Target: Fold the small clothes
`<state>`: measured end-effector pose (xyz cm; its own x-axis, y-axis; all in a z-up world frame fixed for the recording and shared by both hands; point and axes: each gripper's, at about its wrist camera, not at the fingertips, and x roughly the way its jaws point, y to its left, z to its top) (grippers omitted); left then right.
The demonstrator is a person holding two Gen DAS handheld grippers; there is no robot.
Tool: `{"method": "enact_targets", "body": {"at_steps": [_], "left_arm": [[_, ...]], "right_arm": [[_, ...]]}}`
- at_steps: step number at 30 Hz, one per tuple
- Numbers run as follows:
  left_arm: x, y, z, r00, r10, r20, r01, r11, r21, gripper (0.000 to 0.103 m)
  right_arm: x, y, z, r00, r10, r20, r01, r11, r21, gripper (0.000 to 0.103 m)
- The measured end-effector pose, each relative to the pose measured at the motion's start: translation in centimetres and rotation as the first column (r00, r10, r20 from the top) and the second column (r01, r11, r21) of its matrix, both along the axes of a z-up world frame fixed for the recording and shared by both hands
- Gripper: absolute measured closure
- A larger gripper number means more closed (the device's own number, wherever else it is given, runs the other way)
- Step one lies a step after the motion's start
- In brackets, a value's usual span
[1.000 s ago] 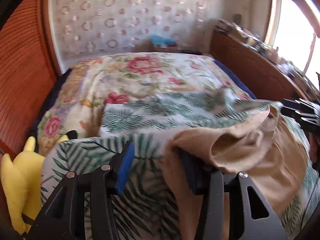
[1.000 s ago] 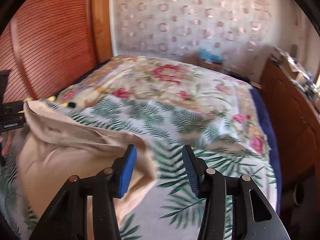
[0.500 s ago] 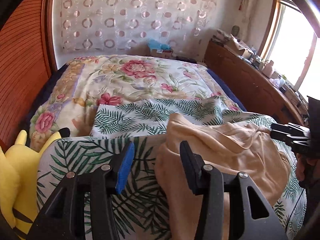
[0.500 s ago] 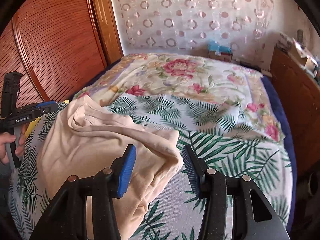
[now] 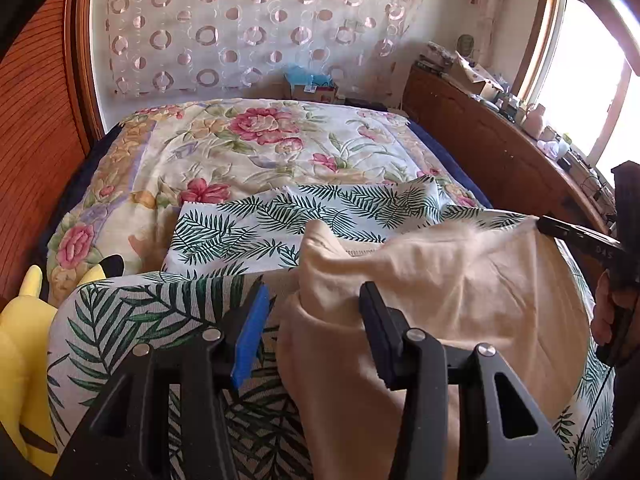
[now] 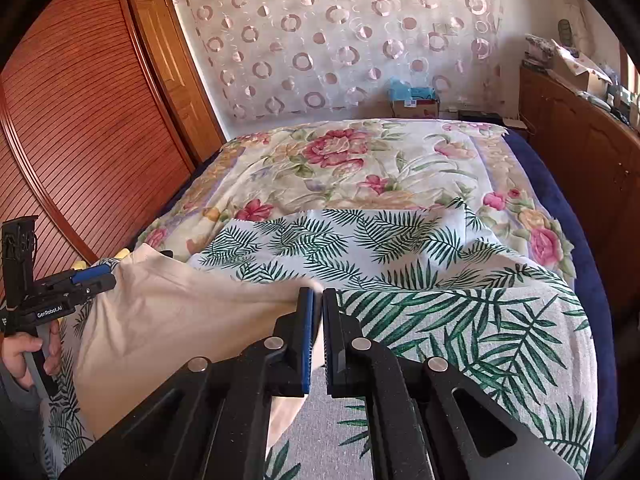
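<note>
Beige cotton, a small garment [image 5: 460,292], lies rumpled across a palm-leaf print cloth [image 6: 440,280] spread over the near part of a bed with a flowered quilt [image 6: 360,164]. My right gripper [image 6: 316,300] has just snapped together, and its blue pads pinch one corner of the garment; from the left wrist view that corner stretches taut to the gripper's dark tip at the frame's right edge. My left gripper [image 5: 316,320] has its jaws apart. A hump of the garment rises between them and presses against the right finger [image 5: 376,332], while the blue left pad [image 5: 250,336] stands clear, so nothing is clamped there. How the garment is shaped, sleeves or legs, I cannot make out; folds hide it and my gripper frames cover its near edge. A yellow plush toy [image 5: 20,344] is cut off at the left border.
</note>
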<state>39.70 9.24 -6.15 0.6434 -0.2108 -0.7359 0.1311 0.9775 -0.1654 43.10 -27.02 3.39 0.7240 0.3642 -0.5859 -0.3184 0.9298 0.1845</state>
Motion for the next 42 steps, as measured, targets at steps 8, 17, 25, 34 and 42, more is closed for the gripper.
{"method": "enact_targets", "body": {"at_steps": [8, 17, 25, 34, 42], "left_arm": [[0.3, 0.0, -0.9, 0.999, 0.001, -0.035, 0.000, 1.000, 0.019, 0.055], [-0.1, 0.9, -1.9, 0.997, 0.005, -0.083, -0.010, 0.998, -0.061, 0.055], [-0.2, 0.2, -1.8, 0.996, -0.054, -0.077, 0.045, 0.993, -0.111, 0.079], [-0.7, 0.3, -1.5, 0.996, -0.071, -0.052, 0.063, 0.989, -0.132, 0.089], [-5.6, 1.9, 2.5, 0.996, -0.031, 0.084, 0.042, 0.990, -0.136, 0.090]], "right_arm": [[0.4, 2.3, -0.3, 0.994, 0.088, -0.061, -0.092, 0.994, -0.062, 0.049], [1.5, 2.2, -1.1, 0.985, 0.085, -0.151, -0.091, 0.996, -0.027, 0.046], [1.7, 3.8, -1.5, 0.980, 0.135, -0.149, -0.142, 0.989, -0.038, 0.055], [1.5, 4.2, -2.1, 0.972, 0.190, -0.139, -0.196, 0.980, -0.036, 0.089], [-1.5, 4.8, 1.4, 0.966, 0.253, 0.041, -0.253, 0.967, -0.022, 0.090]]}}
